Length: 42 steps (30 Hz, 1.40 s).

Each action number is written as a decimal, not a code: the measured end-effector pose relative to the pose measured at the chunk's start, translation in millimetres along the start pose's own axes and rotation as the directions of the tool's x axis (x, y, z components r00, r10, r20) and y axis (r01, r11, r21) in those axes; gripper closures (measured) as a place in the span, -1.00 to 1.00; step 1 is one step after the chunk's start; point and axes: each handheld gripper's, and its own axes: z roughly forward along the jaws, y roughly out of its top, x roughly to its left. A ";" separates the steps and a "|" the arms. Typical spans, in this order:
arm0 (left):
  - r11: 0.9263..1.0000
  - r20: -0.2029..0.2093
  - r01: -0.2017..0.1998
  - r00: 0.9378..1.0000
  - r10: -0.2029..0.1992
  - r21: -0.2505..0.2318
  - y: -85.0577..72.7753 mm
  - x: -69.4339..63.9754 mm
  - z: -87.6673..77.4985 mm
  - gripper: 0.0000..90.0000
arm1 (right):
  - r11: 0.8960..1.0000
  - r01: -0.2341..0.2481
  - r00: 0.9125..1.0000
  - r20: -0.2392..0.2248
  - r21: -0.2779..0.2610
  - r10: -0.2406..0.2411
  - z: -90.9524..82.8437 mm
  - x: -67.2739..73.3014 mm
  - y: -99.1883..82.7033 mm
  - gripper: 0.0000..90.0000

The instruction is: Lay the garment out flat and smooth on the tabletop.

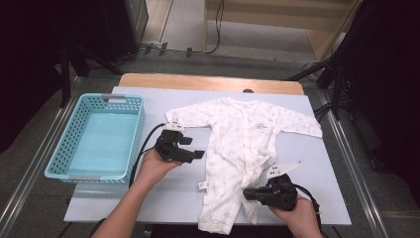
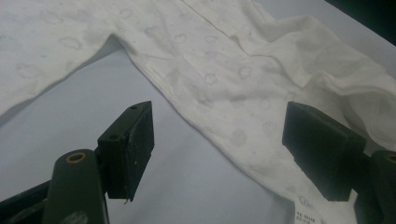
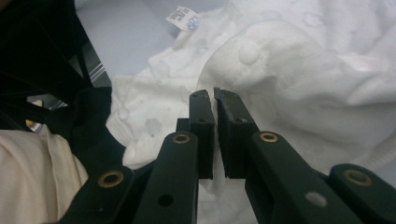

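A white baby romper (image 1: pixel 233 144) lies spread flat on the pale table (image 1: pixel 322 168), sleeves out to both sides and legs toward me. My left gripper (image 1: pixel 194 147) hovers open at the romper's left side; in the left gripper view the garment's edge (image 2: pixel 210 70) runs between its wide-apart jaws (image 2: pixel 219 144) without touching them. My right gripper (image 1: pixel 246 194) is at the romper's right leg near the table's front edge. In the right gripper view its jaws (image 3: pixel 215 100) are pressed nearly together on a fold of the white fabric (image 3: pixel 303 70).
A light blue plastic basket (image 1: pixel 59 148) stands at the table's left edge. A small care label (image 1: pixel 202 185) sticks out from the romper's left leg. Bare table lies between the basket and the romper. The person's sleeve (image 3: pixel 32 177) is in the right gripper view.
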 end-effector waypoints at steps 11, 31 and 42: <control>1.000 0.000 -0.003 1.000 0.003 0.004 -0.1 1.2 -0.3 -0.43 | 1.000 0.026 0.999 -0.034 0.001 -0.026 16.8 5.9 10.6 0.44; 1.000 -0.002 0.000 1.000 0.000 0.005 -0.2 1.6 -0.9 -0.43 | 0.999 0.031 0.999 0.024 -0.025 -0.030 -4.8 -11.5 -4.7 0.16; 1.000 -0.003 0.007 1.000 -0.007 0.003 -0.6 5.0 -2.3 -0.43 | 0.999 0.033 0.995 0.096 0.010 -0.033 -1.6 -12.1 -20.7 0.04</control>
